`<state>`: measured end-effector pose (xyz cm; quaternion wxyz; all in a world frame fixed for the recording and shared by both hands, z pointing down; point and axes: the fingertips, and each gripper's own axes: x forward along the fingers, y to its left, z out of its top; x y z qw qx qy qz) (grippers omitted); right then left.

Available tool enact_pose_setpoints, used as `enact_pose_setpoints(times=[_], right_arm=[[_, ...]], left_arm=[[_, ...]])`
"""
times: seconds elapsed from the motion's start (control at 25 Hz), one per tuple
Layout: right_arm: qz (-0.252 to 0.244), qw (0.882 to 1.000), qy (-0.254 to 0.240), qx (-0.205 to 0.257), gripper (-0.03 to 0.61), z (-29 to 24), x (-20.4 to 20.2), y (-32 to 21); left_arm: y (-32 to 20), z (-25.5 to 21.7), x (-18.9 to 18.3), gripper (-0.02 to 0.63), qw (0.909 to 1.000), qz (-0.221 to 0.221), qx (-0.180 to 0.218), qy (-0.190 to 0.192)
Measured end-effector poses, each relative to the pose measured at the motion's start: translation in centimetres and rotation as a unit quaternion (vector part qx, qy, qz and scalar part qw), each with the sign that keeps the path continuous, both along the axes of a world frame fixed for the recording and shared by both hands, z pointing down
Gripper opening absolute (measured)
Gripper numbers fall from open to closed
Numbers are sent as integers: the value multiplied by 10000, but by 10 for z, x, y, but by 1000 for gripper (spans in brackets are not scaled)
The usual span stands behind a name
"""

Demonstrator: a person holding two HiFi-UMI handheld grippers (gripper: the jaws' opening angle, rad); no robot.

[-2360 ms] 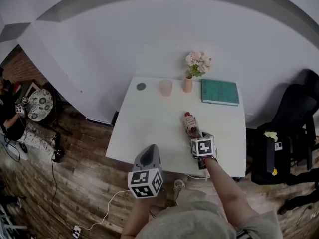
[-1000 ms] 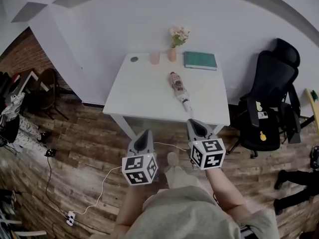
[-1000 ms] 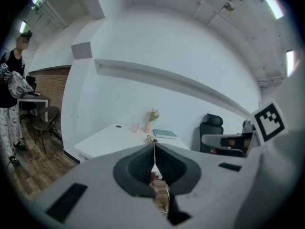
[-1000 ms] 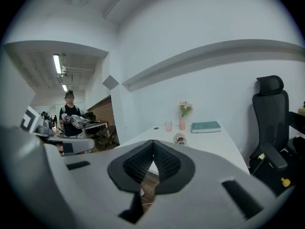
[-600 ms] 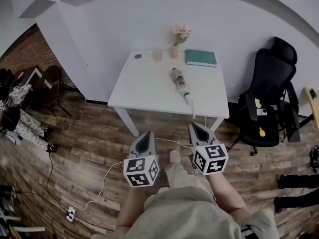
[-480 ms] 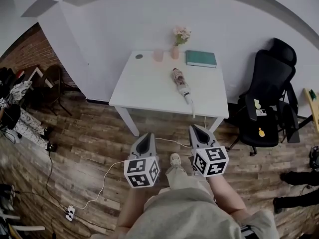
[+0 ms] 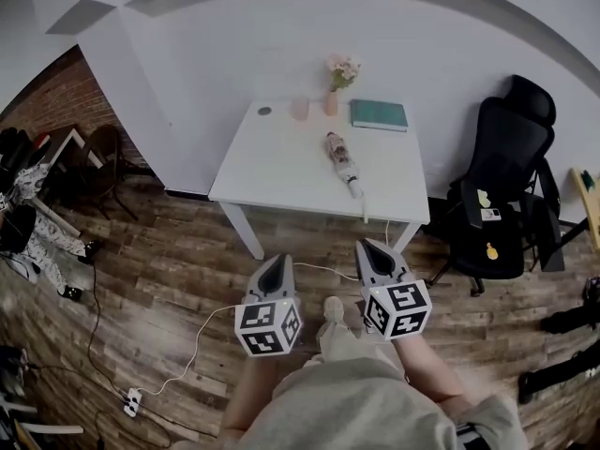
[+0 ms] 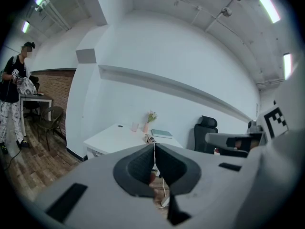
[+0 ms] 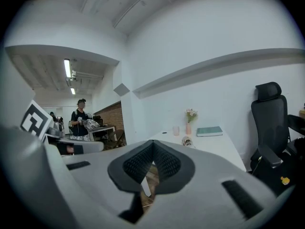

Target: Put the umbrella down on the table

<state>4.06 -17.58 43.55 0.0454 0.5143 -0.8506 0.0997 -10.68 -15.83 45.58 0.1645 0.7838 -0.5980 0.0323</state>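
The folded umbrella (image 7: 343,163), with a patterned cover and a pale handle, lies on the white table (image 7: 272,172) near its right front part, handle toward me. Both grippers hang over the wooden floor, well short of the table. My left gripper (image 7: 275,264) is shut with nothing in it, and so is my right gripper (image 7: 371,249). In the left gripper view the umbrella (image 8: 149,138) shows small just above the shut jaws of the left gripper (image 8: 154,145). The right gripper view has the umbrella (image 9: 187,140) far ahead of the right gripper (image 9: 153,157).
On the table's far edge stand a green book (image 7: 379,114), a vase of flowers (image 7: 338,75), a pink cup (image 7: 299,109) and a small dark disc (image 7: 264,112). A black office chair (image 7: 506,181) is at the right. A white cable (image 7: 202,345) crosses the floor. A person (image 8: 13,87) stands far left.
My right gripper, earlier at the umbrella's handle on the table, has let go. I have backed away, and both shut grippers now hang over the floor.
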Motion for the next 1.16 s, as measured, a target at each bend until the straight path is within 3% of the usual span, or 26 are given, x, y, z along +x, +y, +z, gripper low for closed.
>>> enact_pose_setpoints(times=[0.2, 1.16], right_arm=[[17, 9997, -222, -27, 2, -1, 0, -1], [124, 9996, -150, 205, 2, -10, 5, -7]], left_arm=[[1, 0, -1, 8, 10000, -35, -3, -15], [-9, -2, 7, 8, 10000, 56, 40, 3]])
